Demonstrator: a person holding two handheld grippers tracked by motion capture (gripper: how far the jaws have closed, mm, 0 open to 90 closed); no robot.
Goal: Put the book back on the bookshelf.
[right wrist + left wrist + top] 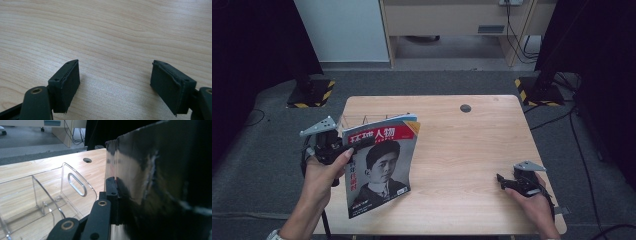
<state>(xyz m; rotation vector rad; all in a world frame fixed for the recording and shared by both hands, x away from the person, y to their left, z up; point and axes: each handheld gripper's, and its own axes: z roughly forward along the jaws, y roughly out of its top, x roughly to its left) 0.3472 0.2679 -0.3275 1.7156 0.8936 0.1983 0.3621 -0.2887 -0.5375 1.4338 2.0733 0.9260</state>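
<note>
A magazine (382, 165) with a red title band and a portrait on its cover is held upright over the table's left side. My left gripper (361, 143) is shut on its left edge near the top. In the left gripper view the jaws of my left gripper (115, 188) pinch the glossy dark sheet of the magazine (155, 182). A clear acrylic rack (362, 119) stands just behind the magazine; its dividers and slotted end wall are plain in the left gripper view (72, 185). My right gripper (503, 181) rests low at the table's right front, open (115, 85), with bare wood between its pads.
The wooden table (472, 150) has a round cable hole (465, 108) near its far edge. Striped stand bases (312, 92) sit on the floor at both far corners. A cabinet and cables stand beyond the table.
</note>
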